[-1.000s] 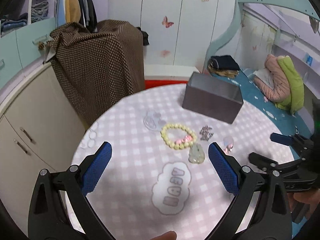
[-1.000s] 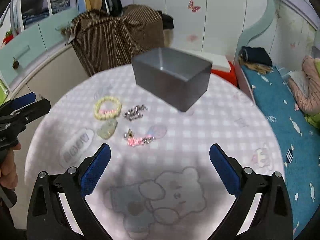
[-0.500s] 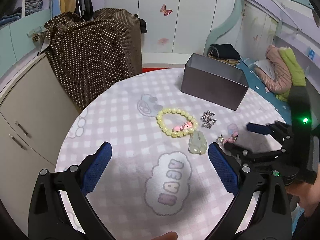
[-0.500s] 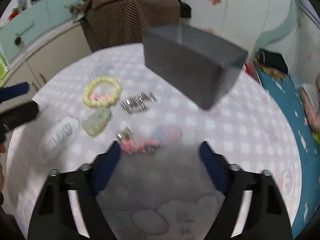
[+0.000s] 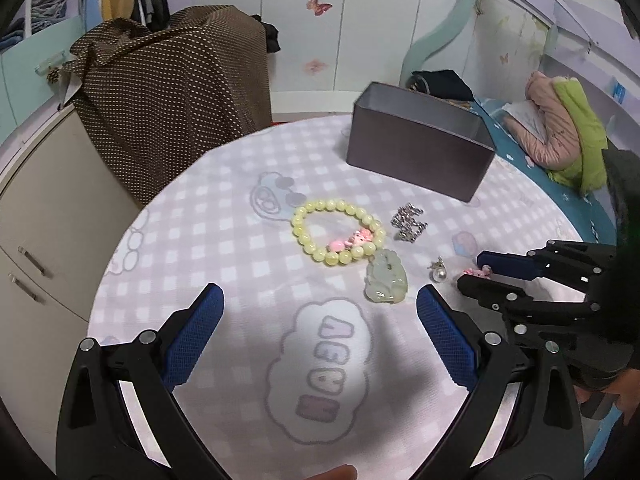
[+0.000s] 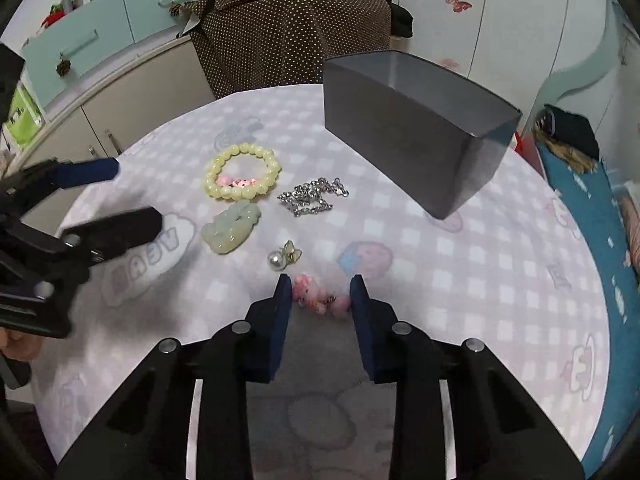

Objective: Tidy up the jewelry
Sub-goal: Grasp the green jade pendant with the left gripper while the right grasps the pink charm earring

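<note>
Round table [image 6: 460, 300] under a pink-and-white checked cloth with cartoon prints, bedroom setting: brown dotted cover [image 5: 172, 92] draped over furniture at the far left, white wardrobe doors with butterfly stickers behind, teal bed [image 6: 592, 200] on the right.

Grey rectangular box [image 6: 400, 136], open top, stands on the far side of the table, nothing visible inside from these angles.

Jewelry is loose on the cloth, clustered mid-table:
- yellow bead bracelet [image 6: 242, 176] with a pink charm, farthest left of the group
- pale green jade pendant [image 6: 232, 226] just near of the bracelet, touching or almost touching it
- silver chain [image 6: 314, 196] bunched up, right of the bracelet, between it and the box
- pearl earring [image 6: 282, 258] near of the chain, apart from the pendant
- pink charm piece [image 6: 318, 298] nearest of all

Right gripper [image 6: 320, 304] is down at the cloth, jaws closing, the pink charm piece lying between the blue pads. Left pad looks at or nearly at the charm; right pad looks just at its other end. Can't confirm firm pressure yet.

Left gripper [image 5: 320, 320] hovers over the near-left of the table, jaws spread wide, nothing between them; cloud print with letters on the cloth sits below it. Jade pendant lies just beyond its right finger [image 5: 444, 340].
</note>
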Tool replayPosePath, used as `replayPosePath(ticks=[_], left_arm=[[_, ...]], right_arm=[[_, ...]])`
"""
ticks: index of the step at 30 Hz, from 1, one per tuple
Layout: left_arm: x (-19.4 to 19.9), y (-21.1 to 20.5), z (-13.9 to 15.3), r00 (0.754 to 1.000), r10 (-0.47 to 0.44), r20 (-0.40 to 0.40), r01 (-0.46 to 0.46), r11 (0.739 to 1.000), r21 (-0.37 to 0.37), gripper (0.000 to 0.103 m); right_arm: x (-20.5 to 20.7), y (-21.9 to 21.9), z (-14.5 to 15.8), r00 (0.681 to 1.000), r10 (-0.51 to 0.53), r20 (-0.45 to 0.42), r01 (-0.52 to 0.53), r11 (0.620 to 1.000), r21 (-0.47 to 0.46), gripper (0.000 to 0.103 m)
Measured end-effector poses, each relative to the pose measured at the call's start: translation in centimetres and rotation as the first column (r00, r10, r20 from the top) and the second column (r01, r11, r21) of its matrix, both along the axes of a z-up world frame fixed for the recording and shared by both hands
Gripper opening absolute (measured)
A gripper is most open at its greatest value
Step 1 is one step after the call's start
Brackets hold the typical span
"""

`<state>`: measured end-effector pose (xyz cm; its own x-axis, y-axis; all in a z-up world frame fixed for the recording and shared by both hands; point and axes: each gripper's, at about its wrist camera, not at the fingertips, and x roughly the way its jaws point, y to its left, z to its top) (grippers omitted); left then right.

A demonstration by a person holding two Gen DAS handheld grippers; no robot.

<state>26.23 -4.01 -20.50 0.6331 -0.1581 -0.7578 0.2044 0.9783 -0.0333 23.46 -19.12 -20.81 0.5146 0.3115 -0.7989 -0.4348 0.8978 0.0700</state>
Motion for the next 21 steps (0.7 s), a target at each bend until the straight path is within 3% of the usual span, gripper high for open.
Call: replayPosePath(ticks=[12, 16, 20, 21], left_arm=[[2.7, -3.0, -2.8, 0.996, -0.058, -0.064, 0.06, 0.998, 0.032, 0.095], [3.0, -3.7, -3.3, 0.996, -0.071, -0.06, 0.074, 0.996, 0.048, 0.072], [3.0, -3.8, -3.1, 0.994, -0.091, -0.058, 0.094, 0.995, 0.039, 0.032], [2.9, -3.8, -3.1, 0.993, -0.096, -0.061, 0.098, 0.995, 0.035, 0.029]], right_arm=[[-1.0, -2.2, 0.6, 0.997, -0.072, -0.01, 0.072, 0.995, 0.065, 0.028], [-1.0, -2.9, 1.0, 0.996, -0.087, -0.008, 0.088, 0.992, 0.089, 0.028], [-1.1, -3.3, 1.4, 0.996, -0.094, -0.003, 0.094, 0.99, 0.101, 0.028], [-1.2, -3.4, 1.5, 0.996, -0.094, 0.001, 0.094, 0.99, 0.102, 0.028]])
